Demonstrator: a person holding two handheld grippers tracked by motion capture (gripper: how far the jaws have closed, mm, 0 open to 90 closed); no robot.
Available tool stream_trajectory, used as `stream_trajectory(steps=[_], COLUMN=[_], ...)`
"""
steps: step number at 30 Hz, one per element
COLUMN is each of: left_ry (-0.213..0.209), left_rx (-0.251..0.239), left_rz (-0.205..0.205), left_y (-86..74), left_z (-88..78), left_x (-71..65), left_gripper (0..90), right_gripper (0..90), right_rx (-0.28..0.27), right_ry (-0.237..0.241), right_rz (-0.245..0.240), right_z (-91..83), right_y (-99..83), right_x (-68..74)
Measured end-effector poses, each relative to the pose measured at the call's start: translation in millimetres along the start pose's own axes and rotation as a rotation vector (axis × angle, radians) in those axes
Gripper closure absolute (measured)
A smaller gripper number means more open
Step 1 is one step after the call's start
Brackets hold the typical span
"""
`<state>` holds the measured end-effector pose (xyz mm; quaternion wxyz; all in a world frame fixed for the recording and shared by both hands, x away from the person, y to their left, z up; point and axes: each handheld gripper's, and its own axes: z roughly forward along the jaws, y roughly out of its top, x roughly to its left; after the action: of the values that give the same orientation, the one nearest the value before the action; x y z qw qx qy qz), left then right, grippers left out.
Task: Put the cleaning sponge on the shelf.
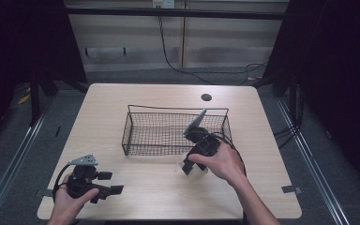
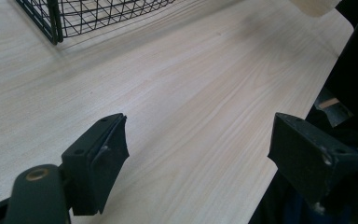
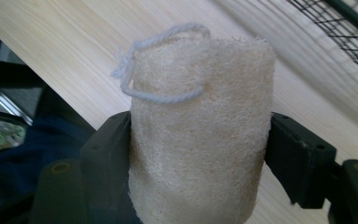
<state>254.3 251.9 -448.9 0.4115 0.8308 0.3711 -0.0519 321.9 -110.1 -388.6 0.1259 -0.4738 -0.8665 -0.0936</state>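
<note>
On the near left corner of the table (image 1: 122,108), a hand (image 1: 68,201) holds the left gripper (image 1: 110,183). Its two black jaws are spread wide apart, and there is nothing between them. In the left gripper view, the left gripper (image 2: 198,149) looks out over bare wood, with a corner of the basket (image 2: 51,21) at the far left.

In the middle of the table sits the black wire basket (image 1: 131,129). It is a long box made of thin wire, and it stands a little toward the far side.

Just to the right, near the front right corner of the basket, the other hand (image 1: 222,164) holds the right gripper (image 1: 190,166). Its jaws are pinching a pale sponge (image 1: 194,169). In the right gripper view, the right gripper (image 3: 198,149) squeezes the sponge (image 3: 200,135) from both sides. The sponge is a rough, cream roll that stands up between the jaws. A white string loop (image 3: 161,60) hangs from its top end. The sponge is outside the basket, over the table.
</note>
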Motion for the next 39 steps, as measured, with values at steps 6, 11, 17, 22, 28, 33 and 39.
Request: stream_trajectory(steps=[6, 11, 17, 22, 28, 33, 39], left_ry=[0.006, 0.006, 0.009, 0.009, 0.011, 0.007, 0.007], left_rx=[-0.003, -0.002, -0.001, -0.001, -0.002, 0.000, 0.000], left_rz=[0.002, 0.000, 0.002, 0.003, 0.001, -0.001, 0.005], left_y=[-0.1, 0.0, -0.1, -0.1, -0.1, -0.1, 0.1], left_z=[0.6, 0.0, 0.5, 0.6, 0.6, 0.0, 0.2], left_x=[-0.6, -0.6, -0.4, -0.5, -0.5, -0.4, -1.2], left_gripper=[19.2, 20.1, 20.4, 20.9, 20.9, 21.4, 21.4], right_gripper=[27.1, 27.1, 27.1, 27.1, 27.2, 27.1, 27.2], right_rx=[0.007, 0.003, -0.012, -0.028, -0.021, -0.004, 0.008], right_ry=[-0.009, 0.004, 0.018, 0.015, 0.020, 0.013, 0.017], right_rz=[-0.016, -0.020, -0.035, -0.022, -0.025, -0.015, -0.007], right_z=[-11.4, -23.6, -37.9, -48.9, -54.4, -58.2, -61.6], right_y=[2.8, 7.9, 13.7, 19.5, 25.7, 35.2, 43.0], right_x=[1.7, 1.1, -0.7, -4.4, -8.4, -14.4, -21.5])
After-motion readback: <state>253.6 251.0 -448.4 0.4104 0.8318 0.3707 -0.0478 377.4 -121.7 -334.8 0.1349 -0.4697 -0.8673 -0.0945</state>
